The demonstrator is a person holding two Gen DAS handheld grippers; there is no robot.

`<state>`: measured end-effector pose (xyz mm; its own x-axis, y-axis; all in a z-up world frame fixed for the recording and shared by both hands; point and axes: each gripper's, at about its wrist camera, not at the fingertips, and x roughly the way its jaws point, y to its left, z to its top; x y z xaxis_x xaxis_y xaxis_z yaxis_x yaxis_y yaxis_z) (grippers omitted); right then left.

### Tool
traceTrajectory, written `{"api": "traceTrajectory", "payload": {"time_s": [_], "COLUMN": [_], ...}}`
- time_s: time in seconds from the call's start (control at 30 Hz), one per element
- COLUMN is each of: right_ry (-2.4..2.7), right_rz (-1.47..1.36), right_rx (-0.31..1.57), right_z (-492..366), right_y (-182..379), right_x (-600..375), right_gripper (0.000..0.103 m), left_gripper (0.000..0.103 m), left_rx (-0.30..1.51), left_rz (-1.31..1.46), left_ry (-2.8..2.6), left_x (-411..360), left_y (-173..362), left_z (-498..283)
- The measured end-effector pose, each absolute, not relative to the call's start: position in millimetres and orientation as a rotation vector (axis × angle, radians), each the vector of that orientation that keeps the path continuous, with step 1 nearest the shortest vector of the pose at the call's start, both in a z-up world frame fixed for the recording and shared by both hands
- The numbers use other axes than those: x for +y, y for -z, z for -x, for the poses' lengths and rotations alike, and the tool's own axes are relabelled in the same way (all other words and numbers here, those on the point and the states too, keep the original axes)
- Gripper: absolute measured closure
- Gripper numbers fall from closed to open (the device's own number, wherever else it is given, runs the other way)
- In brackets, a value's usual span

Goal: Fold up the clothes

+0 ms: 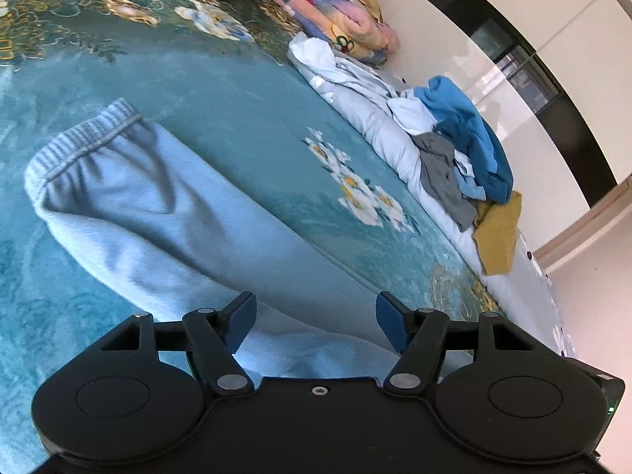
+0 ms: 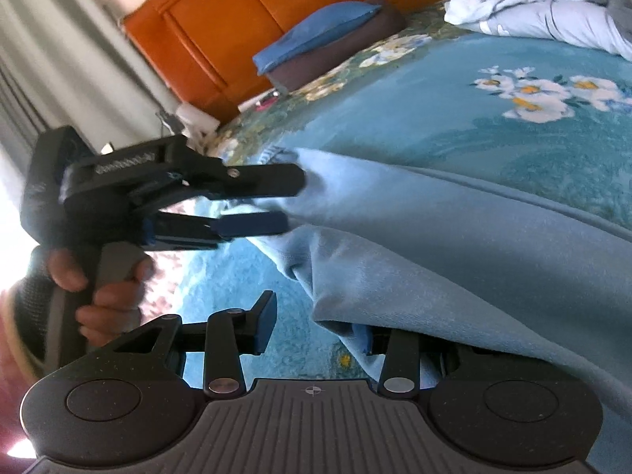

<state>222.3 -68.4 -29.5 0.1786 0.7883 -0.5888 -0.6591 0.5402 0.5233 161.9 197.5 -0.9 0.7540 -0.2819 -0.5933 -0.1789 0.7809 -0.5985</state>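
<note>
- The right gripper (image 2: 316, 320) shows only its left finger whole; a fold of the light blue sweatpants (image 1: 158, 217) lies draped over the other finger, so just a sliver of its blue pad peeks out
- Its jaws stand apart, with bare bedspread (image 1: 237, 98) visible in the gap beside the free pad, so nothing is pinched there as far as can be seen
- The left gripper (image 1: 316, 308) has its jaws spread wide over the sweatpants' cloth, the pads not pressing on it
- From the right wrist view that gripper is blurred; the cloth reaches its fingertips, but whether it touches them is hard to make out
- A hand (image 2: 98, 288) grips its handle at the left edge, partly cut off and washed out by bright light behind
- The sweatpants lie stretched across the teal, flower-patterned bedspread, running from under both grippers away to the ribbed elastic waistband (image 1: 83, 138) at the far end
- The fabric is soft and fleecy, with a shadowed V-shaped crease below the waistband and a long seam along one side; the leg ends are out of view beneath the grippers
- Well apart, along the bed's far edge, sits a pile of clothes (image 1: 466, 146) in white, blue, grey and mustard, with a folded pastel quilt (image 1: 335, 19) beyond it
- An orange wooden headboard (image 2: 256, 12) stands behind a blue pillow (image 2: 324, 27), both smeared by blur
</note>
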Motion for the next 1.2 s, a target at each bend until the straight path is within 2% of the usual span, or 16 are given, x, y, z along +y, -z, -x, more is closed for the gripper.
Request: {"api": "traceTrajectory", "payload": {"time_s": [0.1,0.23,0.4,0.67,0.9,1.03,1.1,1.2], "right_ry": [-1.002,-1.02,-1.128,-1.063,-1.044,-1.035,-1.021,-0.935], "right_rz": [-0.113,-0.159,-0.219,-0.195,-0.179,-0.121,-0.126,-0.129], "right_rx": [0.945,0.961,0.999,1.109,1.109,1.057,1.01,0.931], "right_z": [-219.7,-217.6,-201.0,-189.1,-185.8,-173.6,-164.0,-160.2], "right_y": [29.8,25.3,11.4,40.8,37.1,10.5,-5.2,-21.8], "right_x": [-66.1,-71.2,-76.4,-71.4,-70.1,-85.4,-108.7,-150.5], "right_gripper": [0.093,0.096,0.096,0.097,0.096,0.089,0.081,0.081], "left_gripper": [0.038,0.038,0.034,0.033,0.033,0.033,0.033,0.033], "left_rx": [0.716,0.695,0.657,0.651,0.665,0.667,0.665,0.692], "left_rz": [0.704,0.716,0.735,0.743,0.743,0.699,0.66,0.545], "left_ry": [0.052,0.037,0.017,-0.023,-0.038,-0.016,-0.002,0.025], "left_x": [203.1,211.6,224.9,235.3,238.5,232.7,228.8,217.0], "left_y": [-1.4,-5.9,-14.1,-13.5,-9.4,-14.5,-19.0,-24.1], "left_z": [-152.1,-139.6,-124.0,-111.2,-106.6,-107.3,-108.7,-120.9]}}
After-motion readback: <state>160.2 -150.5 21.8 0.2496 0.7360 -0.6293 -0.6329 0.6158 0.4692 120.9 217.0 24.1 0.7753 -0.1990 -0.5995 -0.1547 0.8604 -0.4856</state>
